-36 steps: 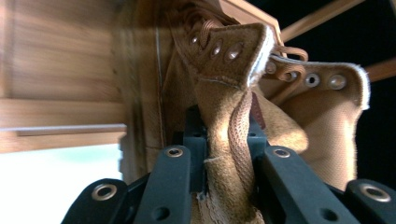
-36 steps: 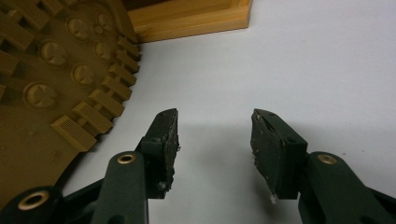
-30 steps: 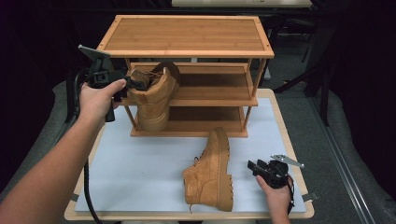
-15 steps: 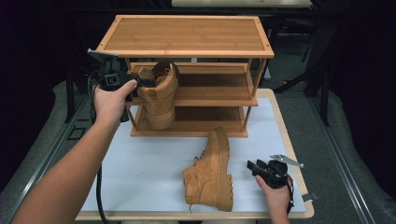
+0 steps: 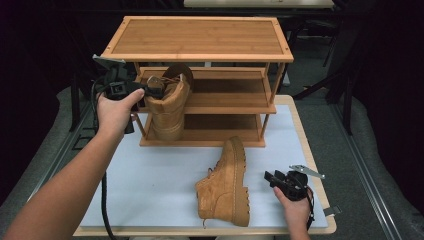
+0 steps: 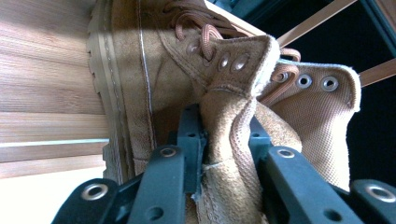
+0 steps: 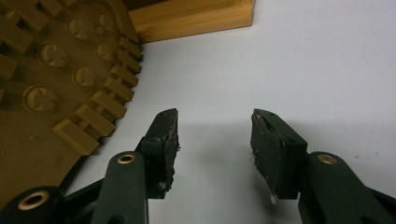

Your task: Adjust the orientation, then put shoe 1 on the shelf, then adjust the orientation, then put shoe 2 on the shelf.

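Left claw [image 5: 156,92], jaws just easing apart around the boot [image 5: 169,107] collar, risks toppling it off the shelf [image 5: 225,106]; right claw [image 5: 272,178] idle, open.

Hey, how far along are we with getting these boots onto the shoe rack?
Nothing is finished yet. In hand: the left tool has one boot by its collar at the rack, toe down against the lower shelves; its jaws have just been opening, collar between them. Left: the other boot lies on its side on the table beside the open right tool.
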